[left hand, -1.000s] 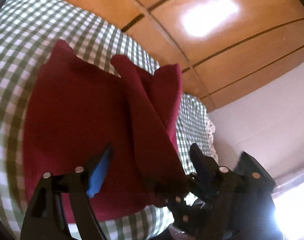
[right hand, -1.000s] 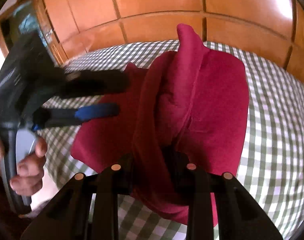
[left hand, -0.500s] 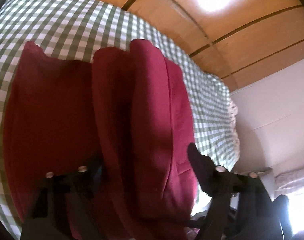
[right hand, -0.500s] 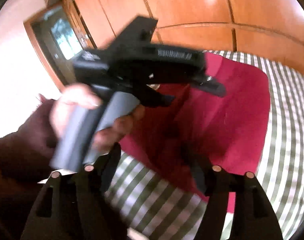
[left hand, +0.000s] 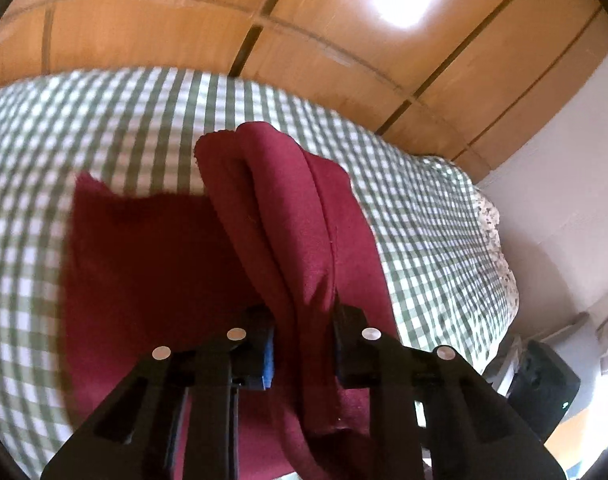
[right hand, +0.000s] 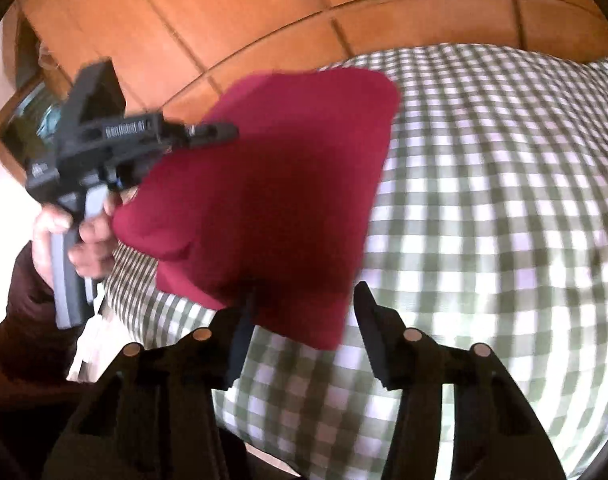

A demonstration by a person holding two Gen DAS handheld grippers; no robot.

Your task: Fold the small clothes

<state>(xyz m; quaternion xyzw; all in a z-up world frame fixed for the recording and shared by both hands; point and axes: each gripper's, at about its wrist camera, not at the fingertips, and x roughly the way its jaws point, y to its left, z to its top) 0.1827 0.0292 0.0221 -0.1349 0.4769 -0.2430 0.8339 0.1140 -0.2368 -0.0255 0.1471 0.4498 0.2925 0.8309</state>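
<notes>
A dark red garment (left hand: 152, 264) lies on a green-and-white checked cloth (left hand: 104, 120). My left gripper (left hand: 304, 344) is shut on a bunched fold of the garment (left hand: 292, 216) and holds it raised above the flat part. In the right wrist view the garment (right hand: 272, 184) hangs as a folded panel, with the left gripper (right hand: 208, 134) at its upper left edge. My right gripper (right hand: 304, 320) is open, its jaws wide apart just below the garment's lower edge, holding nothing.
The checked cloth (right hand: 483, 220) covers a bed that ends at wooden panelled doors (left hand: 304, 20). A white wall (left hand: 563, 160) and dark objects on the floor (left hand: 543, 384) lie to the right of the bed. The person's hand (right hand: 72, 240) grips the left handle.
My right gripper let go of the garment and opened, then drew back. My left gripper closed on the bunched fold and lifted it.
</notes>
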